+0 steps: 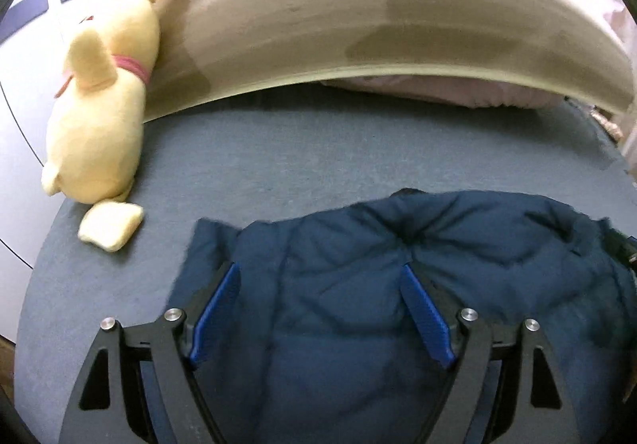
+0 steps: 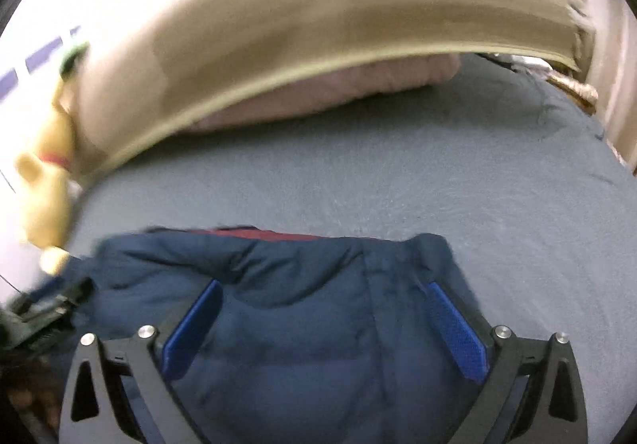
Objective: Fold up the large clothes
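Navy padded jacket (image 1: 358, 285) lies on the bed beneath both grippers' spread jaws.

The navy jacket (image 1: 398, 304) runs off the lower edge of both wrist views, its lower part unseen. The pink bedding (image 2: 330, 86) lies mostly hidden under the tan headboard (image 2: 278, 26). At the right view's left edge, the yellow plush toy (image 2: 47, 181) is blurred and cropped.
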`<action>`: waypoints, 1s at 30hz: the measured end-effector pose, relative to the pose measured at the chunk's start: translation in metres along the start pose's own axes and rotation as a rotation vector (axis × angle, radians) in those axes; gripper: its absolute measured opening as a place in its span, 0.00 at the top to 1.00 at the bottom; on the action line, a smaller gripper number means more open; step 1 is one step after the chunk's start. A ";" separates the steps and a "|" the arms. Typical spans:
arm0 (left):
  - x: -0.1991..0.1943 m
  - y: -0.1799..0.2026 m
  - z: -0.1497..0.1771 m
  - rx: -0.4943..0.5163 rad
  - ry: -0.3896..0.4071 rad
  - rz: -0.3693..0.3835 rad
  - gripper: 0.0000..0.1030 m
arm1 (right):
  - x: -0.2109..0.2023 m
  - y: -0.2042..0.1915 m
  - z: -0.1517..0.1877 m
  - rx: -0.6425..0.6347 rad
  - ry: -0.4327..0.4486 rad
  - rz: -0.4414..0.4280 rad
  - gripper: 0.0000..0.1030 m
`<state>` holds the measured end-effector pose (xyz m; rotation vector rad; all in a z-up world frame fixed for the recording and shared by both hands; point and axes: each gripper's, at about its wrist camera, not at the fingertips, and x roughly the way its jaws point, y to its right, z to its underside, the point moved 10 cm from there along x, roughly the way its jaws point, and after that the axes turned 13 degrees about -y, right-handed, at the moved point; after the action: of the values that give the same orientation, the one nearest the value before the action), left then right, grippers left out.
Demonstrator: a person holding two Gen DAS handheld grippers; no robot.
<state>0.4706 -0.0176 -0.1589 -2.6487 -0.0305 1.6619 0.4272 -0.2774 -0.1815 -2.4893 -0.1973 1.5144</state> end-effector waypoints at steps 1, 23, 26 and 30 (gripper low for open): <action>-0.005 -0.001 0.004 0.001 0.007 0.005 0.19 | -0.016 0.007 0.008 0.011 0.012 -0.011 0.00; -0.067 -0.043 0.125 -0.011 -0.028 -0.007 0.19 | -0.051 0.056 0.167 -0.014 -0.139 0.117 0.00; -0.070 -0.052 0.136 -0.022 -0.041 -0.005 0.19 | -0.066 0.063 0.167 0.010 -0.122 0.121 0.00; -0.078 -0.078 0.158 -0.062 -0.022 0.012 0.19 | -0.100 0.081 0.174 0.066 -0.064 0.053 0.00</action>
<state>0.2941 0.0591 -0.1555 -2.6794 -0.0676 1.7217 0.2266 -0.3578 -0.1933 -2.4157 -0.0907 1.5961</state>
